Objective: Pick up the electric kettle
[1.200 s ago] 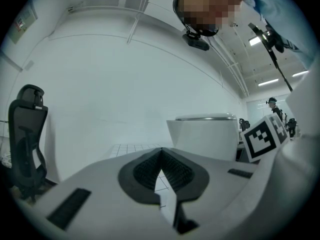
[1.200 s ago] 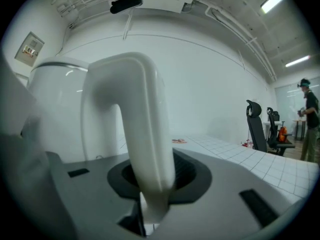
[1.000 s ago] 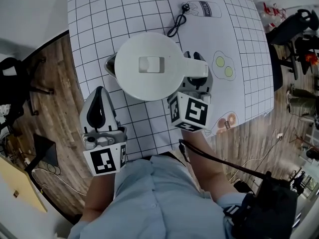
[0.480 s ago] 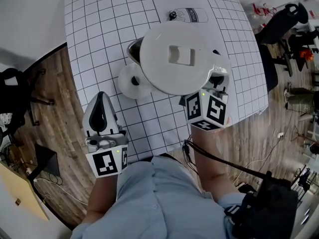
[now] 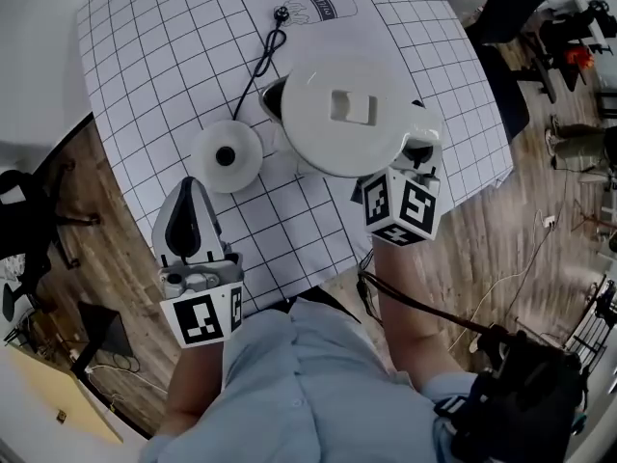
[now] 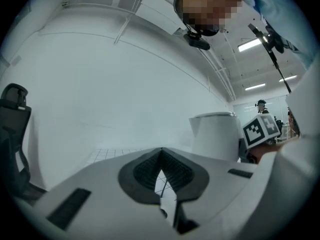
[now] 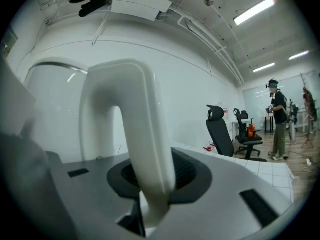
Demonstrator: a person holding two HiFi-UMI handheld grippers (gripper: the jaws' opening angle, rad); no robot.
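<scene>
**Grippers.** The left gripper [image 5: 193, 185] is sitting closed and empty near the table's front edge, giving no support. The right gripper [image 7: 152, 184] is clamping the kettle's handle [image 7: 135, 124] low on its arch, the dark ribbed pads pressing on both sides.

**Task object.** The electric kettle [image 5: 352, 114] is hanging from that single grip above the gridded sheet [image 5: 174, 56], off its base [image 5: 226, 156] and just to the right of it.

**Risks, as judged.**
- The handle is looking smooth and rounded, and the whole body is hanging out beyond the jaws. The kettle could be pivoting in the pads and nosing down, or sliding out if the hold is easing.
- Whether it is carrying water cannot be told. If it is, any tilt would be sending it toward the spout [image 5: 273, 99].
- A quick sideways swing would be adding load to the same narrow contact.

**Materials and shapes.**
- Kettle: glossy white plastic, with a broad round lid, a rectangular button at its centre and an arched handle.
- Base: a flat white disc with a dark central connector.
- Cord [image 5: 258, 66]: thin, black and flexible, running away to the plug [image 5: 281, 13].
- Sheet: matte white with a black grid.
</scene>
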